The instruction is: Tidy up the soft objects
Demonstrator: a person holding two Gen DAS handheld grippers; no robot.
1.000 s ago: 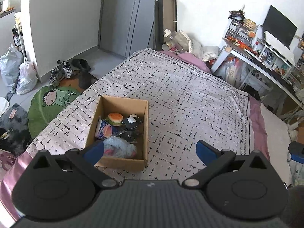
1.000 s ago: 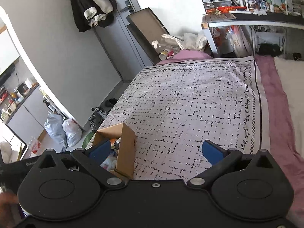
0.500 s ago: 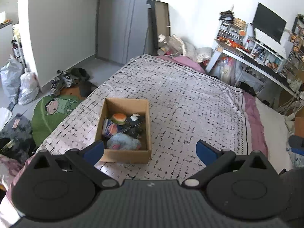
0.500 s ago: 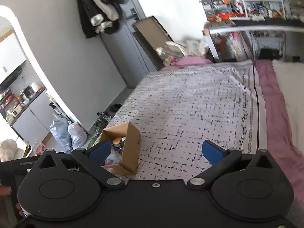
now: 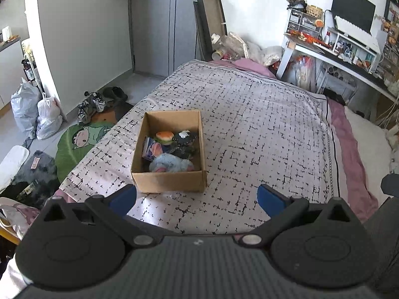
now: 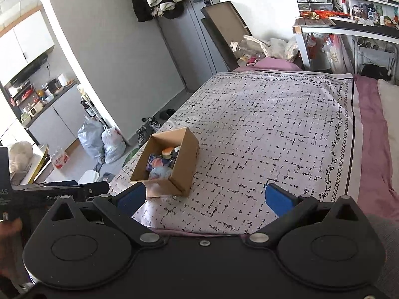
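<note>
A cardboard box (image 5: 172,179) stands on the patterned bedspread (image 5: 261,129) near the bed's left edge; it also shows in the right wrist view (image 6: 184,172). Inside lie a light blue plush (image 5: 172,165), a burger toy (image 5: 164,137), a dark toy (image 5: 185,140) and a blue packet (image 5: 150,149). My left gripper (image 5: 197,199) is open and empty, held back above the bed's near edge, in front of the box. My right gripper (image 6: 204,199) is open and empty, to the right of the box and apart from it.
Shoes (image 5: 92,104), plastic bags (image 5: 37,114) and a green cartoon mat (image 5: 77,144) lie on the floor left of the bed. A cluttered desk (image 5: 344,57) with a monitor stands at the right. Bottles and bags (image 5: 232,47) pile up at the bed's far end.
Both grippers have pulled back and up away from the box, which now looks smaller and farther off. Both stay open and empty.
</note>
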